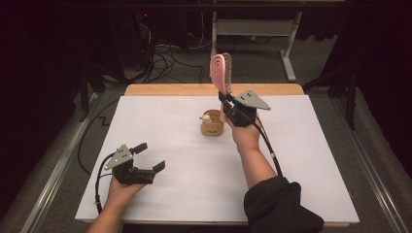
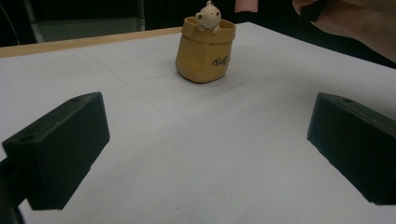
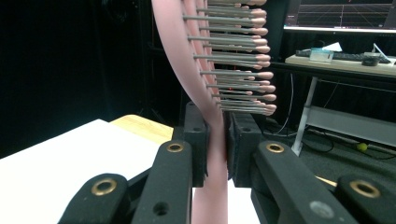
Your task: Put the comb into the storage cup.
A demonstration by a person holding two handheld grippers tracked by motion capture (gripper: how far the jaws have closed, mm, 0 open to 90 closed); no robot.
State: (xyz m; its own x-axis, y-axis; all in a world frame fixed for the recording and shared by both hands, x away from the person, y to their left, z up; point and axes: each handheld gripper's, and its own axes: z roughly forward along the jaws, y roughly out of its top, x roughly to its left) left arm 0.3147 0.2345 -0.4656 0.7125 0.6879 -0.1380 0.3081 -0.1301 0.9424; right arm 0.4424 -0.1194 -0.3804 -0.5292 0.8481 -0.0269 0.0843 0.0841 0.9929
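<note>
Two grippers over one white table (image 1: 311, 160), largest thing first: the board runs wide and bare, wooden edge at the far side. Right gripper (image 1: 228, 104) is up off the surface near the far middle, jaws pressed onto the handle of a pink hairbrush (image 1: 220, 73), pinching it just under the bristle head; the right gripper view shows the handle (image 3: 215, 154) squeezed between the two pads, bristles (image 3: 233, 60) pointing to that view's right. Brush long axis stands near vertical, head up, handle end pointing down past the jaws. Small tan pot (image 1: 212, 125) with a little bear figure (image 1: 206, 117) peeking over its rim sits on the table just left of and below that gripper; handle tip looks to be right at the pot's right rim, touching or not I cannot tell. That is the relation that counts: pot lies straight down and slightly left from the clamped brush, so my read is the next move is a short drop along the brush's own axis with a small shift left to seat the handle in the pot. Right hand is far nearer. Left gripper (image 1: 149, 158) rests low at the near left, jaws spread wide, holding nothing, well apart from the pot; left gripper view has the pot (image 2: 205, 53) upright, far off between the open jaws. Risk: the light pot tips if the handle hits the rim.
</note>
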